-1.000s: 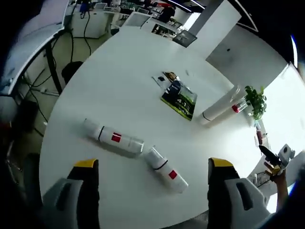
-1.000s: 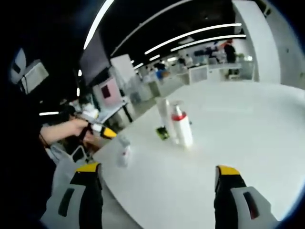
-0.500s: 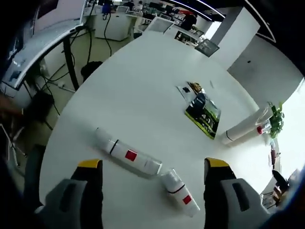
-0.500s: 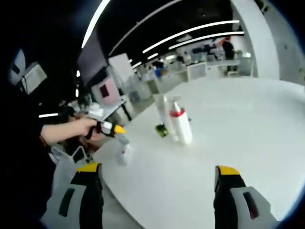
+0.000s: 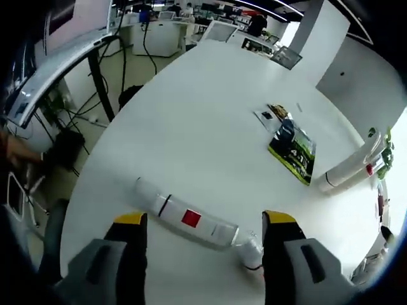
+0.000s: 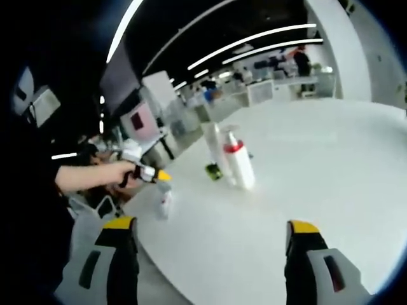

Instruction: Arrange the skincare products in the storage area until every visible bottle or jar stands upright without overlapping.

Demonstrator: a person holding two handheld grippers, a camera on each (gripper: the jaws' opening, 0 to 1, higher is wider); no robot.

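Observation:
A long white bottle with a red label (image 5: 191,219) lies on its side on the white table (image 5: 203,121), low between the jaws of my open left gripper (image 5: 205,219). A second lying white bottle (image 5: 250,249) sits end to end with it, partly hidden by the right jaw. Farther off are a tall white bottle (image 5: 343,171) (image 6: 215,151) and a red-collared pump bottle (image 6: 238,162), both upright in the right gripper view. My right gripper (image 6: 211,225) hangs open above bare table. The left gripper (image 6: 152,173), held in a hand, hovers over a small white bottle (image 6: 164,200).
A green and black packet (image 5: 292,149) (image 6: 213,171) lies mid-table beside a small card (image 5: 270,115). A potted plant (image 5: 385,152) stands behind the upright bottles. Desks, cables and chairs surround the table; its curved edge runs close below both grippers.
The left gripper view has moved in over the labelled lying bottle, which now sits between the jaws. In the right gripper view the hand-held left gripper has dropped slightly.

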